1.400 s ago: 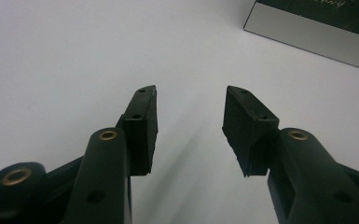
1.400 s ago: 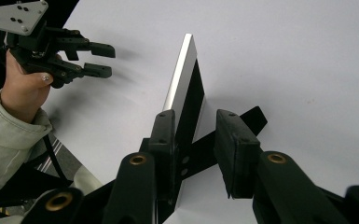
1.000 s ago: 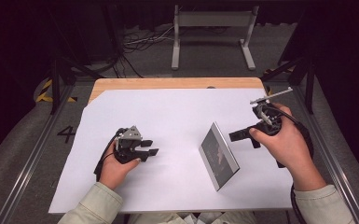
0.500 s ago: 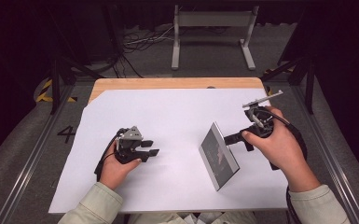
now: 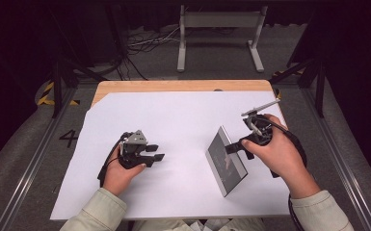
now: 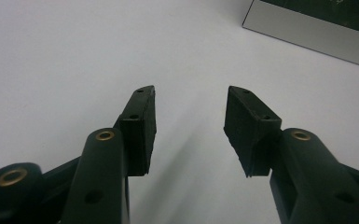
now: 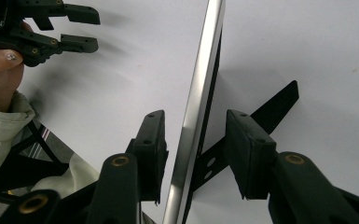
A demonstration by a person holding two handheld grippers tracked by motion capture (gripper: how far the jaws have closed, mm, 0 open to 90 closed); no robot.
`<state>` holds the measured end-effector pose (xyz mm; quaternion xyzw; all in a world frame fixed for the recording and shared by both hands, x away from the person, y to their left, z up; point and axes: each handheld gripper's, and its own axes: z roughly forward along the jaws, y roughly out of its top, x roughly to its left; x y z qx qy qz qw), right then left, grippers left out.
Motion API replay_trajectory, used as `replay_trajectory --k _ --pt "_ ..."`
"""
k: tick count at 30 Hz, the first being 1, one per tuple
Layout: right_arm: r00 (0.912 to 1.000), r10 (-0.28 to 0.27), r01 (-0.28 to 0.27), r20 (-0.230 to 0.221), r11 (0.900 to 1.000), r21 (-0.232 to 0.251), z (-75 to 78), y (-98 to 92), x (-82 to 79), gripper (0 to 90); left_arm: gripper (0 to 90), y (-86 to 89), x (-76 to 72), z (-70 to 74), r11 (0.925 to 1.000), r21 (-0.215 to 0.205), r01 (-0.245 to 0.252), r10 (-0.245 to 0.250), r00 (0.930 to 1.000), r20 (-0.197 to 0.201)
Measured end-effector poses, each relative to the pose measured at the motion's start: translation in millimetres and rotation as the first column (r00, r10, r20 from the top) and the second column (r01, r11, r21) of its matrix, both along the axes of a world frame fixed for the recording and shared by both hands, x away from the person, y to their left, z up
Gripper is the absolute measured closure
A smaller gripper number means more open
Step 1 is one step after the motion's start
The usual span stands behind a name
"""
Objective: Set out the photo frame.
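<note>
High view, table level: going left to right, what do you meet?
Left hand → left gripper, jaws apart over the white sheet → standing picture frame → right gripper at the frame's edge → right hand.

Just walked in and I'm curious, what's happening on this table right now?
A person holds a gripper in each hand over a white sheet. The right gripper has its fingers open on either side of a standing picture frame, straddling its silver edge without clamping it. The left gripper rests open on the sheet, holding nothing.
</note>
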<state>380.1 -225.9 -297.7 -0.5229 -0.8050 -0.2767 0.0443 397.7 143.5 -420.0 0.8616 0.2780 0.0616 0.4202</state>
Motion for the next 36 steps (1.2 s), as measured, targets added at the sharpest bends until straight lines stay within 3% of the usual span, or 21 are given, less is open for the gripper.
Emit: replay_trajectory --k 19,28,36 --pt "0.9997 0.013 -0.013 -0.023 1.0 -0.014 -19.2 11.3 2.7 59.5 53.6 -0.8 0.3 -0.4 1.0 0.0 0.004 -0.004 1.0 0.0" --pt "0.9998 0.019 -0.02 -0.011 0.999 -0.05 -18.6 14.1 1.5 72.2 53.6 -0.8 0.2 -0.4 1.0 0.001 0.004 -0.004 1.0 0.0" --pt "1.0 0.001 -0.001 0.002 0.998 -0.066 -16.7 16.3 -0.9 76.0 53.6 -1.0 0.1 -0.5 1.0 -0.001 0.002 -0.002 1.0 0.0"
